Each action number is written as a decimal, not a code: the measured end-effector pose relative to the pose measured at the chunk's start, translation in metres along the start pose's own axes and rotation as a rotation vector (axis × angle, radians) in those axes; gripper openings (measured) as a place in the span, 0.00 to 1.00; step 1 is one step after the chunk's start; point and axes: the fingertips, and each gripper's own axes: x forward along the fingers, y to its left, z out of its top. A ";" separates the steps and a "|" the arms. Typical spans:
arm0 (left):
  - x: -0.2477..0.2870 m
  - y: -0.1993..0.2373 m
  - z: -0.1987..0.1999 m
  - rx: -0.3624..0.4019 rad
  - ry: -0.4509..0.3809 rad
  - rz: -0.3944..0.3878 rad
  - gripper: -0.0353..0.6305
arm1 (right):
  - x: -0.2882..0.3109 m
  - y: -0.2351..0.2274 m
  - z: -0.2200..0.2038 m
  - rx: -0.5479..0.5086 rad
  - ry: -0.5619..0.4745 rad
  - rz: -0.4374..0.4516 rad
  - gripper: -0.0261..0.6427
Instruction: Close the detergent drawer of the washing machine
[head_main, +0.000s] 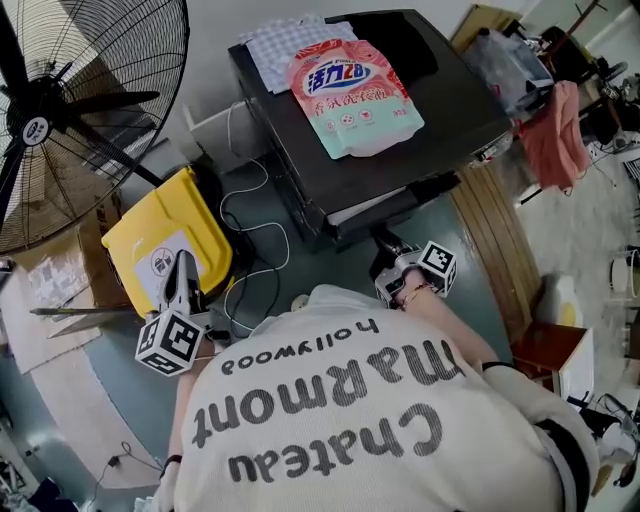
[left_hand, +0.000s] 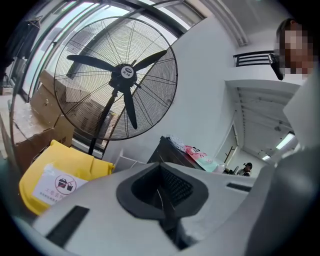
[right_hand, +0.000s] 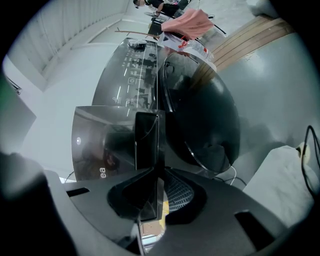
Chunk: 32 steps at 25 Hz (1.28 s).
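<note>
The dark washing machine (head_main: 400, 130) stands ahead of me, with its detergent drawer (head_main: 392, 205) sticking out of the front. In the right gripper view the drawer's shiny grey front panel (right_hand: 102, 145) juts out beside the round door glass (right_hand: 200, 115). My right gripper (right_hand: 150, 172) is shut on the panel's dark edge, which runs between the pads. From above, the right gripper (head_main: 383, 242) touches the drawer's front. My left gripper (head_main: 183, 264) hangs off to the left over the yellow bin, shut with nothing in it; its pads (left_hand: 172, 187) meet.
A detergent pouch (head_main: 352, 95) and a checked cloth (head_main: 280, 50) lie on the machine. A yellow bin (head_main: 170, 240) and a large standing fan (head_main: 60, 100) are at left. White cables (head_main: 250, 230) run over the floor. Wooden boards (head_main: 495, 240) lie at right.
</note>
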 end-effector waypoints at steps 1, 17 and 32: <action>0.000 0.002 0.000 -0.001 0.000 0.003 0.06 | 0.000 0.001 0.000 0.003 -0.003 -0.003 0.15; -0.003 0.030 0.006 -0.021 -0.047 0.037 0.06 | 0.011 0.009 -0.001 -0.006 0.004 -0.017 0.15; -0.028 0.028 -0.002 -0.030 -0.065 0.126 0.06 | 0.030 0.019 -0.002 0.003 0.081 0.006 0.15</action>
